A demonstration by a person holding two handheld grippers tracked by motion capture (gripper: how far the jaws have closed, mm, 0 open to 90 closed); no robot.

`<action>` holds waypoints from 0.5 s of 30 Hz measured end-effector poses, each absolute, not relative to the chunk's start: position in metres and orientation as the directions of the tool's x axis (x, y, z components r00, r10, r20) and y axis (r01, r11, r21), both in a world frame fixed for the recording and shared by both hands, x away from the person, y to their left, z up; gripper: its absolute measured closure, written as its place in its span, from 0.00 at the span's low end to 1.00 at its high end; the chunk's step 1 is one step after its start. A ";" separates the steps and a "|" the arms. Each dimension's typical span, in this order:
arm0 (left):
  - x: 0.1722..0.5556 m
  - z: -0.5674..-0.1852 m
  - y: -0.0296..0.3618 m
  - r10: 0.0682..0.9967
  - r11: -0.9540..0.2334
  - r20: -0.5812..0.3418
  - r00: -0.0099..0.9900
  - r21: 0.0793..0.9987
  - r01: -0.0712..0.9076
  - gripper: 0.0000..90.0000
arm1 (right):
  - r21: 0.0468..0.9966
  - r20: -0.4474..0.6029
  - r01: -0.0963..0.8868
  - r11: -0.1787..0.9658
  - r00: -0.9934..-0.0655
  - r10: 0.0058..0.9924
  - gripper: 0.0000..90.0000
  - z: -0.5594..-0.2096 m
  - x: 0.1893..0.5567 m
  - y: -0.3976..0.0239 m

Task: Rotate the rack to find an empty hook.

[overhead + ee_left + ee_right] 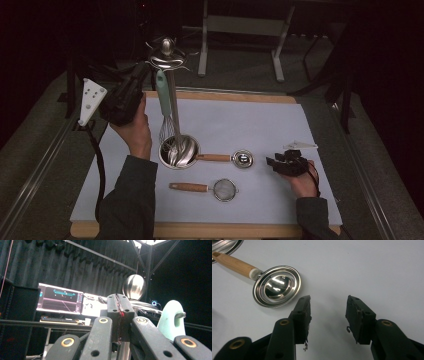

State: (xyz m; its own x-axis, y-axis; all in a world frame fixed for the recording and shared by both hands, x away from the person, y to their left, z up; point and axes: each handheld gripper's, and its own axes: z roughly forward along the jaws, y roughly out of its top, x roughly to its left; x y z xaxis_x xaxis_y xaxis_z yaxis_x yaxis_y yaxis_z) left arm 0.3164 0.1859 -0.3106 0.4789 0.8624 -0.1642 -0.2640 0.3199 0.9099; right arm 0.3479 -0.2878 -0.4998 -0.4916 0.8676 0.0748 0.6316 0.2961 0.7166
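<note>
A steel utensil stand [172, 107] with a ball top [166, 46] rises from a round dish base [186, 156]. A whisk with a teal handle [162, 95] hangs from one of its hooks. My left gripper [144, 72] is raised beside the stand's top and is shut, with its pads pressed together on nothing. In the left gripper view its jaw tips [117, 303] sit just in front of the ball [134, 287], and the teal handle [172, 318] is to their right. My right gripper [276, 162] rests open on the mat; a wooden-handled steel scoop [276, 286] lies just ahead of its tips [328, 315].
A small wire strainer [225, 190] with a wooden handle lies near the mat's front. The white mat [260, 125] covers a wooden tabletop [200, 231]. A metal frame [240, 30] stands behind the table. A lit monitor [60, 299] and keyboard sit against dark curtains.
</note>
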 end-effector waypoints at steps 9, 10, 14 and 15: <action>0.323 -0.307 0.189 0.866 0.318 -0.171 0.470 0.914 -0.252 1.00 | 0.717 0.075 0.632 0.294 -0.489 0.869 0.61 -0.500 0.348 -0.289; 0.324 -0.307 0.189 0.866 0.319 -0.174 0.470 0.914 -0.249 1.00 | 0.717 0.075 0.632 0.294 -0.490 0.869 0.61 -0.500 0.348 -0.289; 0.324 -0.306 0.190 0.868 0.310 -0.167 0.467 0.918 -0.248 1.00 | 0.717 0.076 0.632 0.294 -0.490 0.868 0.61 -0.500 0.348 -0.289; 0.324 -0.306 0.190 0.870 0.305 -0.164 0.465 0.920 -0.246 1.00 | 0.717 0.076 0.633 0.293 -0.489 0.869 0.61 -0.500 0.348 -0.289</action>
State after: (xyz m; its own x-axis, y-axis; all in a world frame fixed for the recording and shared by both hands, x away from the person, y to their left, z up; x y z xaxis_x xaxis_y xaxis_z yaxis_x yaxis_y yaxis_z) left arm 0.3241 0.1903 -0.3056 0.4655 0.8698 -0.1639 -0.2465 0.3052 0.9198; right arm 0.3481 -0.2889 -0.5005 -0.4895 0.8687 0.0765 0.6325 0.2933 0.7168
